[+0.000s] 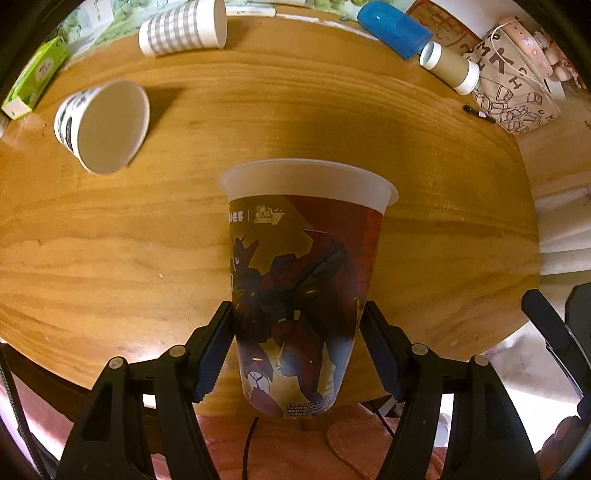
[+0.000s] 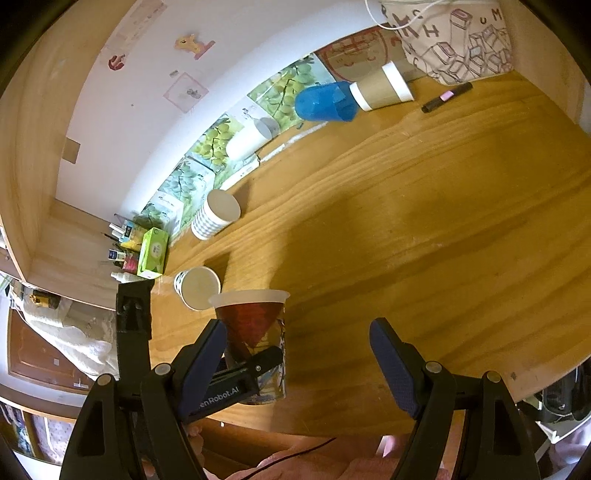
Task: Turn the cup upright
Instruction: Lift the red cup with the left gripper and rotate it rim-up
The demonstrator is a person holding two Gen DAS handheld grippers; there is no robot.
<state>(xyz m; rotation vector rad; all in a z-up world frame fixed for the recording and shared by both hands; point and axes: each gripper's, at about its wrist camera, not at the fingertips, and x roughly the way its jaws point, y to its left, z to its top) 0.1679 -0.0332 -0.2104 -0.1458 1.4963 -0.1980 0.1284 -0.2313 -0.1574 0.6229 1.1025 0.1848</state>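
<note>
A tall plastic cup with a red and gold robot print (image 1: 299, 280) is held in my left gripper (image 1: 297, 343), whose two fingers press its lower sides. The cup's white rim points away from the camera, over the wooden table (image 1: 110, 240). In the right wrist view the same cup (image 2: 255, 332) stands mouth up near the table's front edge, with the left gripper's finger across it. My right gripper (image 2: 299, 365) is open and empty, to the right of the cup.
Several cups lie on their sides: a black-patterned white one (image 1: 103, 125), a grey checked one (image 1: 184, 27), a blue one (image 1: 395, 27) and a brown one (image 1: 448, 66). A printed bag (image 1: 513, 88), a marker (image 1: 480, 114) and a green box (image 1: 35, 79) sit at the table's edges.
</note>
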